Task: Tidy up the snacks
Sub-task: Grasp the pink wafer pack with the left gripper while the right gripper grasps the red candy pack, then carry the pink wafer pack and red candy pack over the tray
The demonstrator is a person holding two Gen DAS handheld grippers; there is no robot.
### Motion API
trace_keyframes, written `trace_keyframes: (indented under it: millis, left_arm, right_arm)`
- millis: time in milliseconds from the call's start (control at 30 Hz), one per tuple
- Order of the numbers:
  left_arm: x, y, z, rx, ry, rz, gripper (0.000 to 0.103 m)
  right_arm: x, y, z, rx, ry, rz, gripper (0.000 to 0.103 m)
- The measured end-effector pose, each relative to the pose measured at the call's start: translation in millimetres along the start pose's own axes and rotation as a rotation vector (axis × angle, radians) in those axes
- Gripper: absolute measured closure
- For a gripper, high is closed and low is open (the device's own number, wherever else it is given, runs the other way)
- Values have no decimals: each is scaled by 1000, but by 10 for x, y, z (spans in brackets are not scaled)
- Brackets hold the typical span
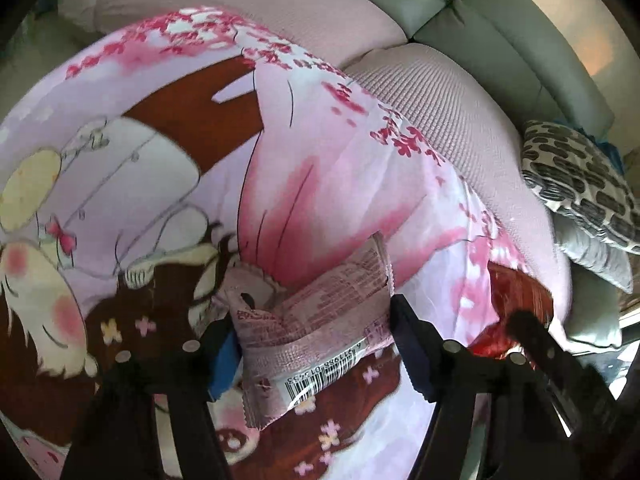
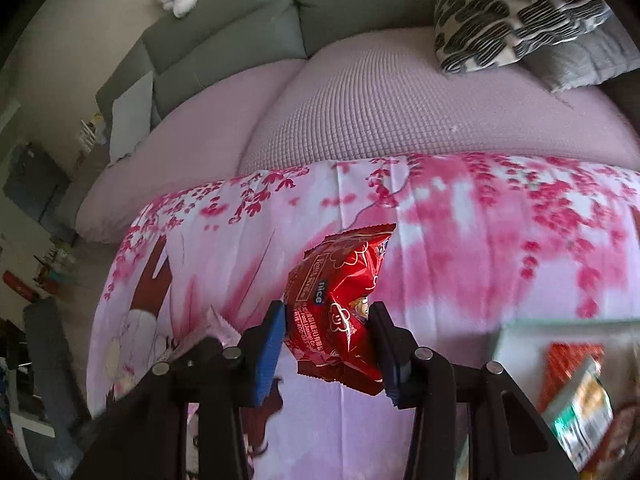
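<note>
1. The right gripper (image 2: 329,344) is pinching the red snack packet (image 2: 340,300), its long axis pointing away, above the floral blanket (image 2: 480,240).
2. The container (image 2: 520,344) of snacks is lying near right, closest to this hand.
3. The left gripper (image 1: 316,340) is pinching the pink snack packet (image 1: 312,320).

1. both views are lit by soft, fairly even daylight; a warm bright patch sits at the upper right of the left wrist view.
2. strong fisheye bend, with a dark vignette in all corners.
3. glare on the red snack packet (image 2: 340,308) foil; its print stays readable.
4. barcode on the pink snack packet (image 1: 308,328) is sharp.
5. motion blur smears the box of snacks (image 2: 568,392) at the lower right and the red object at the left view's lower right.
6. shadows are weak.
</note>
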State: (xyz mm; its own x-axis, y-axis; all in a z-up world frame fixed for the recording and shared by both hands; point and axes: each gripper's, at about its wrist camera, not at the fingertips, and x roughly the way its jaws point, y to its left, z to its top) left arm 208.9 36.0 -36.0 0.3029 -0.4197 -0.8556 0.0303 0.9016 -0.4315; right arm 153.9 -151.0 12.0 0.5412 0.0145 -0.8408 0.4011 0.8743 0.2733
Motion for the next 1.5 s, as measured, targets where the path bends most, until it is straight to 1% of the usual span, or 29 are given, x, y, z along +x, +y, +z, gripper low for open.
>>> trace_keyframes:
  millis: [133, 233, 333, 467, 533, 600, 733, 900, 1000, 1100, 1200, 1300, 1400, 1500]
  left_arm:
    - [-106, 32, -135, -8, 13, -23, 33]
    - [-228, 12, -299, 11, 9, -37, 33]
    - [-340, -28, -425, 33, 12, -66, 33]
    - [-567, -83, -592, 73, -22, -64, 33]
    - [-665, -108, -678, 88, -32, -81, 33]
    - [-741, -150, -772, 105, -37, -97, 33]
    - [-836, -253, -938, 145, -50, -103, 33]
    - [-944, -521, -1140, 244, -69, -140, 33]
    - [-958, -787, -1276, 330, -69, -163, 33]
    - [-923, -1026, -1436, 414, -54, -180, 33]
    - [-840, -1206, -1584, 484, -31, -172, 33]
    - [-760, -1330, -1711, 533, -15, -161, 33]
    - [-662, -1405, -1773, 563, -7, -150, 33]
    - [-523, -1474, -1809, 584, 1, -142, 33]
  right_arm:
    - [-221, 8, -182, -21, -17, 0, 57]
    - [-385, 34, -333, -30, -34, -3, 57]
    - [-551, 36, -491, -29, -51, 0, 57]
    - [-764, 15, -700, -23, -58, 17, 57]
    - [-865, -2, -782, -19, -72, 12, 57]
    - [-1005, -55, -897, -2, -100, 5, 57]
    - [-1248, -191, -1112, 48, -149, -6, 57]
    - [-1506, -475, -1303, 119, -202, -34, 57]
    - [-1638, -709, -1339, 148, -225, -70, 57]
    - [-1736, -956, -1340, 197, -249, -103, 57]
    - [-1821, -1169, -1342, 242, -267, -115, 57]
    - [-1864, -1332, -1339, 269, -280, -142, 57]
    - [-1831, -1457, -1318, 292, -283, -133, 57]
    - [-1749, -1474, -1281, 275, -282, -140, 57]
